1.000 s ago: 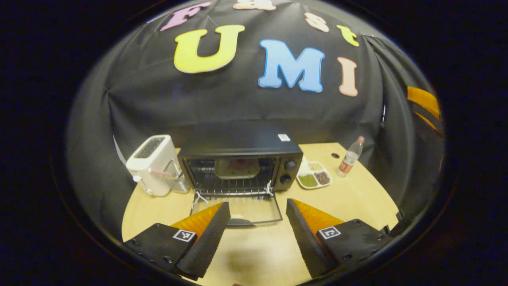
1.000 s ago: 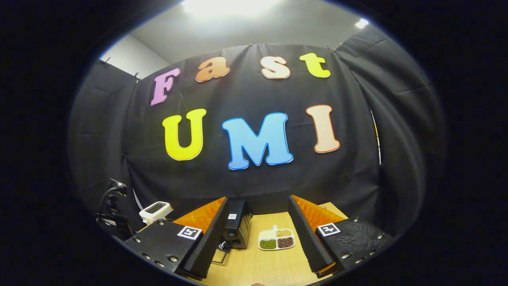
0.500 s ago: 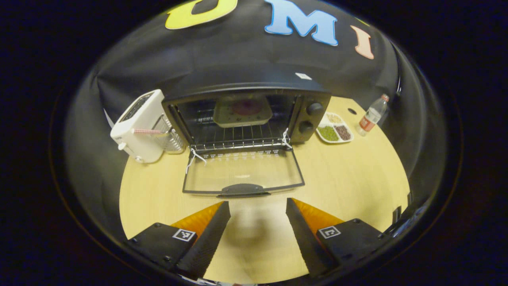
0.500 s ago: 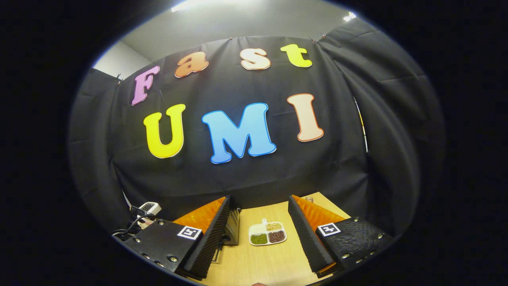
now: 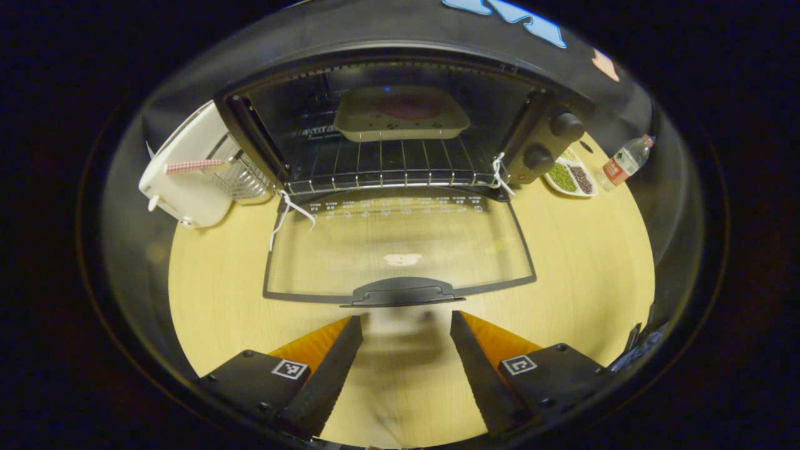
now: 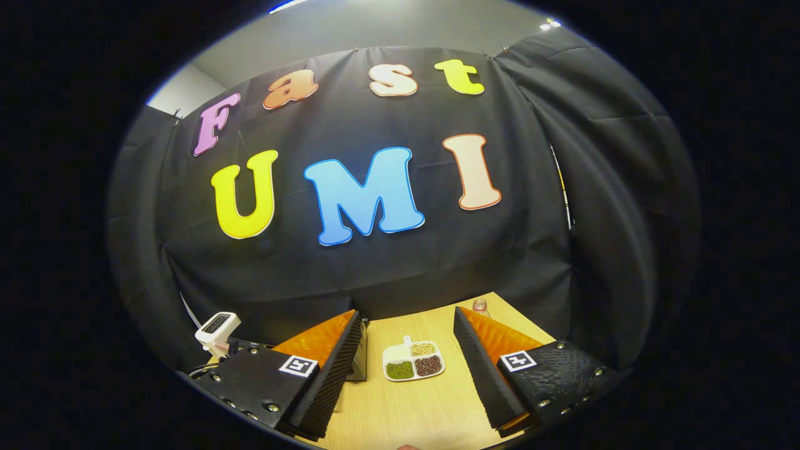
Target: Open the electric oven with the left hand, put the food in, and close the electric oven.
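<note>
Oven (image 5: 400, 81) stands open on the bench (image 5: 575, 262), its glass door (image 5: 400, 250) folded flat. A tray (image 5: 400, 119) sits on the rack inside; what it carries is dim, apparently the food. Judged step: loading done, closing in hand.

Left gripper (image 5: 406, 325) is released, jaws spread, grasping nothing. It is low over the bench, angled down, just short of the door handle (image 5: 400, 292), which lies between the line of its fingers. Next move calls for getting under or around the handle and swinging the door up until it shuts.

Right gripper (image 6: 406, 331) is likewise released and empty, held level, facing a divided dish (image 6: 414, 362), well apart from the oven.
</note>
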### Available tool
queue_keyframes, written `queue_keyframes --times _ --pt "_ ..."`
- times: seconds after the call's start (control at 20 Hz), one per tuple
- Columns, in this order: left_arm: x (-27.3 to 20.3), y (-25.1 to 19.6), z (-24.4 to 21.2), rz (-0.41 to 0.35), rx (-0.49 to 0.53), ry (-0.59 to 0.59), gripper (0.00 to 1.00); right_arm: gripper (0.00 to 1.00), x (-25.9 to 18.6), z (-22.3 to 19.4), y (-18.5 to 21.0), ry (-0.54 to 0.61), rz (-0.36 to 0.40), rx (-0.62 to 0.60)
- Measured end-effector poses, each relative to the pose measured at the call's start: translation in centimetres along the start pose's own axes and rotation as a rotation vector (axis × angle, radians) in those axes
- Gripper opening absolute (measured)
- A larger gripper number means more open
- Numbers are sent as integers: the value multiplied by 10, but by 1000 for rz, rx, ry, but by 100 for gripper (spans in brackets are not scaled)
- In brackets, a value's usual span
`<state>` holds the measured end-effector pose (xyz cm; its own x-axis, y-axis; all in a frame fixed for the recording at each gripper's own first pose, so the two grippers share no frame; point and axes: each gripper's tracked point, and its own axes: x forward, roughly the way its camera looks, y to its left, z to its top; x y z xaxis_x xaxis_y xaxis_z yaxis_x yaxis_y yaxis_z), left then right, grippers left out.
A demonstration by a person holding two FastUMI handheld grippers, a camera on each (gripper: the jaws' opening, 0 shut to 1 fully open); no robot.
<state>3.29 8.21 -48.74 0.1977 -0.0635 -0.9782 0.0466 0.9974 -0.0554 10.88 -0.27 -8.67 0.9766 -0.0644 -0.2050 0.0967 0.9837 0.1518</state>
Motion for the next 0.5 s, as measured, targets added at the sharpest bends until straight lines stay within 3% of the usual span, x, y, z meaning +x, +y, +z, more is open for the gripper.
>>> queue_keyframes --times 0.05,0.1,0.3,0.5 --pt "5 4 -1 12 6 14 100 91 3 -1 1 3 -3 3" --pt "10 5 -3 17 9 31 92 91 5 -2 1 7 -6 2" --pt "25 7 -5 19 -4 72 100 91 10 -4 3 16 -9 -1" --pt "33 8 -6 32 -4 92 97 91 14 -9 7 28 -3 5"
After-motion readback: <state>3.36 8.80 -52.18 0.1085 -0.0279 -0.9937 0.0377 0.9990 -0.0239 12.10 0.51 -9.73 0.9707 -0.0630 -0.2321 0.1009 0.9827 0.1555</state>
